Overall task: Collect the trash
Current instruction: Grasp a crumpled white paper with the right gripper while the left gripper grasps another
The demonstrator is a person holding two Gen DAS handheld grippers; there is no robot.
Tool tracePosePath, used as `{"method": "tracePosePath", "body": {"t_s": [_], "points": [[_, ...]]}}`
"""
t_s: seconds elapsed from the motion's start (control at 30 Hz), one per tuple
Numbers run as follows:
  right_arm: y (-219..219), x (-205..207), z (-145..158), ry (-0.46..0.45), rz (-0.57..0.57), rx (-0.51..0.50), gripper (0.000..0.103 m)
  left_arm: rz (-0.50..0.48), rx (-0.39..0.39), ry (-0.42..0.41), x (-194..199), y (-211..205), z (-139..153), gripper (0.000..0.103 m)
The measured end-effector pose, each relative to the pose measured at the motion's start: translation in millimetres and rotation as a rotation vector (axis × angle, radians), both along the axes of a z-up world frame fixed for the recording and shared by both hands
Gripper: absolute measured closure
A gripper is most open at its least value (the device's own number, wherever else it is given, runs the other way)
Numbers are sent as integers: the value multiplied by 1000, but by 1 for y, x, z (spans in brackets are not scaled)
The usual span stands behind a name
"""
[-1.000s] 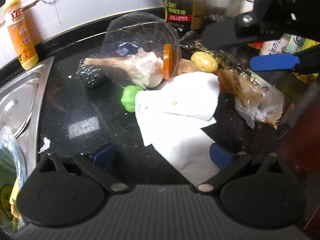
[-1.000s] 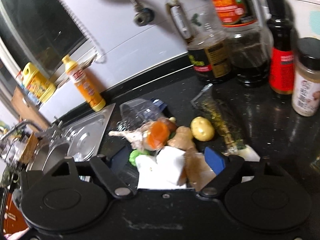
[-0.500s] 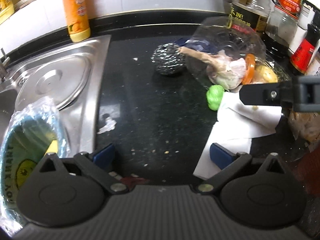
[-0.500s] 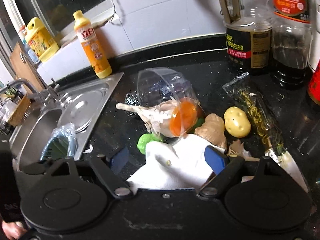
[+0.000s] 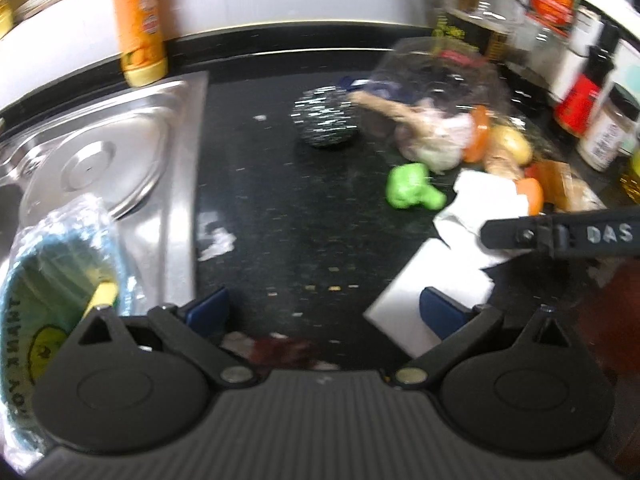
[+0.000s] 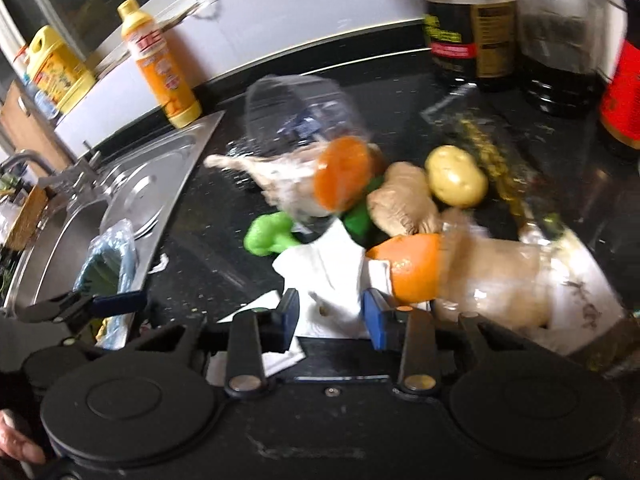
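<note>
Black counter [image 5: 280,200]: right gripper [image 6: 330,314], lettered "DAS", just closed on white tissue [image 6: 328,276]; left gripper [image 5: 320,312] spread.

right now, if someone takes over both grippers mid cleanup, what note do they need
Right gripper: jaws have just been closing, pads pinching the crumpled white paper towel on the black counter.
Left gripper: open, empty, over bare counter beside the steel sink.
Blue plastic trash bag sits at the sink's edge.
Done: towel gripped.
Left: bag the towel, then the green scrap, the clear plastic container and food scraps.
</note>
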State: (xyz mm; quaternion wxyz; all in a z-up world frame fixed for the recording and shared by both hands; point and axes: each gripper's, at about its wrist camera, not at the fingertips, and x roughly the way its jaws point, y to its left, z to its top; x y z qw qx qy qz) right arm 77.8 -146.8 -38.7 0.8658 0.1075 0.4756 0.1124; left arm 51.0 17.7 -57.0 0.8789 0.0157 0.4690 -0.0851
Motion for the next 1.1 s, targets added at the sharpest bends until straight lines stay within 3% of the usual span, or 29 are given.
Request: {"method": "tracePosePath", "body": {"t_s": [0.2, 0.3, 0.47, 0.6, 0.63, 0.73, 0.9, 0.97, 1.03, 1.1], "points": [[-12, -10, -2, -27, -6, -10, 69, -121, 0, -8, -2, -30, 2, 1], [-9, -11, -3, -47, 17, -35, 69, -161, 24, -11, 0, -43, -2, 17], [-3, -12, -1, -70, 41, -76, 68, -206, 45, -38, -5, -52, -1, 29], [6, -10, -3, -101, 67, -132, 65, -243, 43, -62, -15, -52, 0, 58], [8, -9, -3, -106, 70, -144, 63, -239, 42, -65, -16, -50, 1, 67], [14, -6, -3, -110, 79, -145, 52, -194, 42, -61, -13, -40, -1, 79], [41, -13, -11, -187, 144, -311, 50, -60, 17, -39, -7, -10, 0, 84], [47, -17, -12, -202, 154, -332, 55, -22, -14, -24, -5, 1, 2, 84], [52, -18, -10, -200, 152, -347, 80, -7, -42, -15, -5, 9, 3, 84], [52, -19, -7, -190, 149, -341, 90, -3, -48, -17, -7, 11, 3, 84]]}}
